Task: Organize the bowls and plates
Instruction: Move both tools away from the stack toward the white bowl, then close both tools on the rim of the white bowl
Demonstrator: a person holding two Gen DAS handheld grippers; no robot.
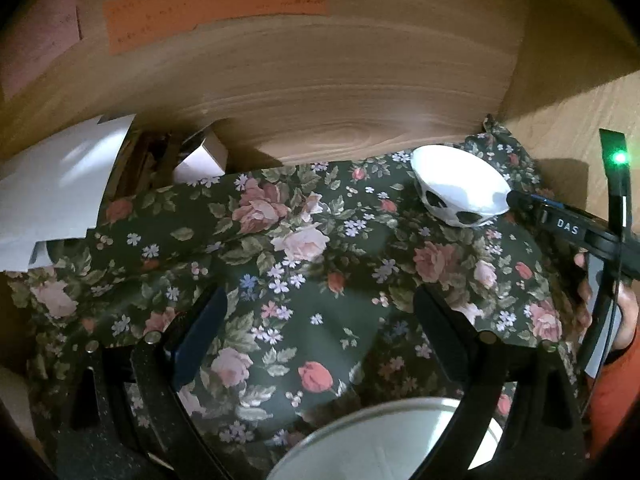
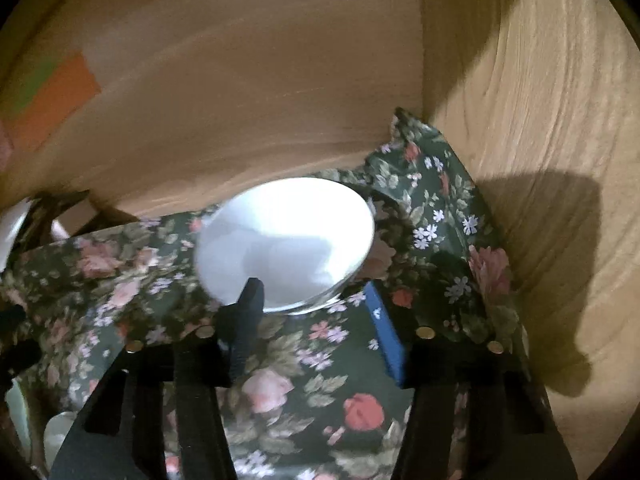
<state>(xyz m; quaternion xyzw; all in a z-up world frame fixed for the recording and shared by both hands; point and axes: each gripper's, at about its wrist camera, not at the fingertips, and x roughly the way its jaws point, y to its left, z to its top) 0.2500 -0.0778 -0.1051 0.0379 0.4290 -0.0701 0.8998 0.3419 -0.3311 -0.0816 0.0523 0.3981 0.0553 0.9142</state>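
A white bowl with black spots [image 1: 456, 192] stands tilted at the far right of the floral cloth [image 1: 280, 264], near the wooden corner. In the right wrist view the bowl [image 2: 288, 240] lies just ahead of my right gripper [image 2: 312, 300]; the jaws are open, the left finger [image 2: 248, 312] overlaps the near rim, the right finger is beside it. The right gripper's tip [image 1: 520, 200] touches the rim in the left wrist view. My left gripper [image 1: 320, 320] is open and empty above the cloth. A pale plate [image 1: 384, 440] lies under it at the bottom edge.
Wooden walls close the back [image 1: 320, 80] and right side [image 2: 540, 160]. White paper [image 1: 52, 200] and a small box [image 1: 204, 160] sit at the back left. Coloured paper notes [image 1: 216, 0] hang on the back wall. Pale dishes [image 2: 24, 416] show at the lower left.
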